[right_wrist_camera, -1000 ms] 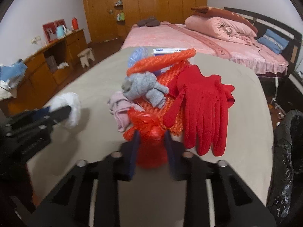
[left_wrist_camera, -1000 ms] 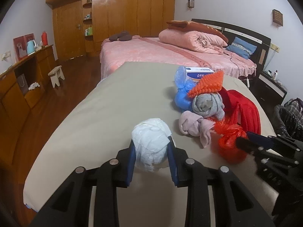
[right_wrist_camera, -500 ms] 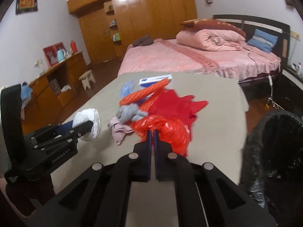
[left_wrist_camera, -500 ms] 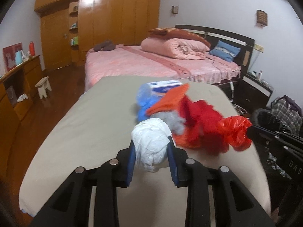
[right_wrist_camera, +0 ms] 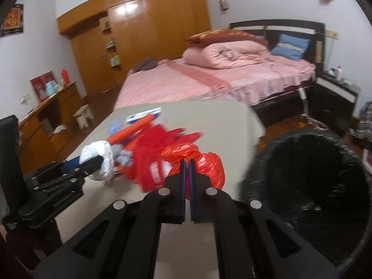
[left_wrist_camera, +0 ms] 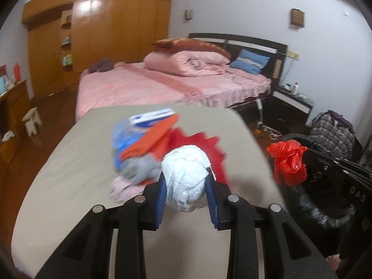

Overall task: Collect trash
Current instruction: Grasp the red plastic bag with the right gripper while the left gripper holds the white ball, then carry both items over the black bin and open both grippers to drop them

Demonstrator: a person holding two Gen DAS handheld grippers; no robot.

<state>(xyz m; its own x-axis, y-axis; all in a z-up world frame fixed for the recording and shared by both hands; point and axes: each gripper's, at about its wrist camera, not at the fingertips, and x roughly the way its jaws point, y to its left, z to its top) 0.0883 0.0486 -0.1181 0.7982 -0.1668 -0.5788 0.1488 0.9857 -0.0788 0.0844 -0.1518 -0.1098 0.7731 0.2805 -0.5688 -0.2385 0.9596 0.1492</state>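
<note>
My left gripper (left_wrist_camera: 186,181) is shut on a crumpled white paper ball (left_wrist_camera: 184,176), held above the beige table (left_wrist_camera: 69,162). The same white paper ball (right_wrist_camera: 100,160) shows at the left of the right wrist view. My right gripper (right_wrist_camera: 186,162) is shut on a knotted red plastic bag (right_wrist_camera: 204,160), which hangs off the table's right side. In the left wrist view that red plastic bag (left_wrist_camera: 289,162) hangs over the rim of the black-lined trash bin (left_wrist_camera: 325,209). The trash bin (right_wrist_camera: 309,186) gapes at the right of the right wrist view.
A pile stays on the table: red gloves (left_wrist_camera: 204,146), an orange knit piece (left_wrist_camera: 151,139), grey and pink socks (left_wrist_camera: 134,174), a blue bag (left_wrist_camera: 121,137) and a white-blue box (left_wrist_camera: 151,117). A pink bed (left_wrist_camera: 162,86), a nightstand (left_wrist_camera: 290,102) and a checked bag (left_wrist_camera: 332,132) lie beyond.
Both grippers rose and swung right toward the bin. The right jaws closed tight on the red bag and lifted it off the table. The white ball stayed gripped.
</note>
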